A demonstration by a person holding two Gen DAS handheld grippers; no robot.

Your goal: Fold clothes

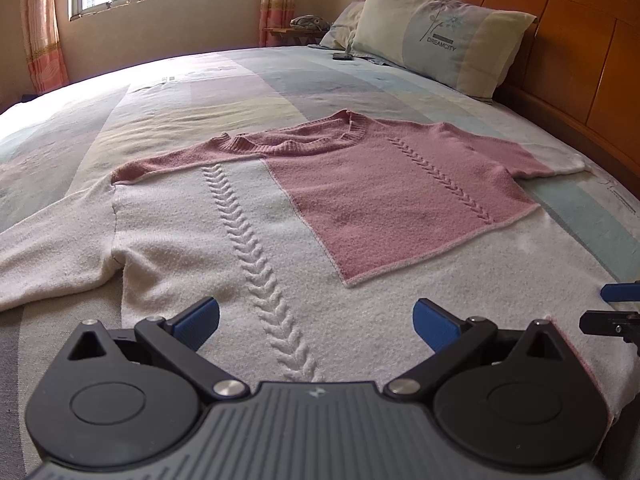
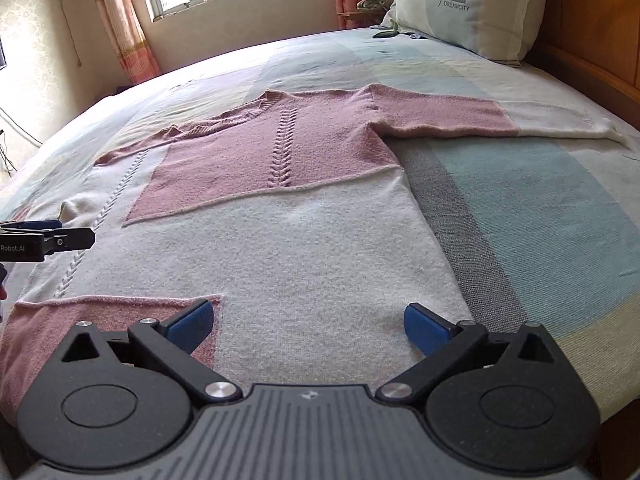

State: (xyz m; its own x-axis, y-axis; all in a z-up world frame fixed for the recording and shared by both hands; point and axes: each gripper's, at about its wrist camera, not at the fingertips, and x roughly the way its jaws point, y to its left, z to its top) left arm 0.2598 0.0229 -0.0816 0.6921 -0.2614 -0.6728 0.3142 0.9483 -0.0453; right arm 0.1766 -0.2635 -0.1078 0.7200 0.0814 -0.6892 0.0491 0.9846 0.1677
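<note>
Sweater (image 1: pixel 280 216) lies flat on the bed (image 2: pixel 540 220), sleeves out; left claw (image 1: pixel 316 318) and right claw (image 2: pixel 308 326) both released over the hem, so an uneven pinch would likely skew the fold.

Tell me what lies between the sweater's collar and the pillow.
Only bare striped bedspread lies between the sweater collar and the pillow; a small dark object sits beside the pillow. Left wrist view.
</note>
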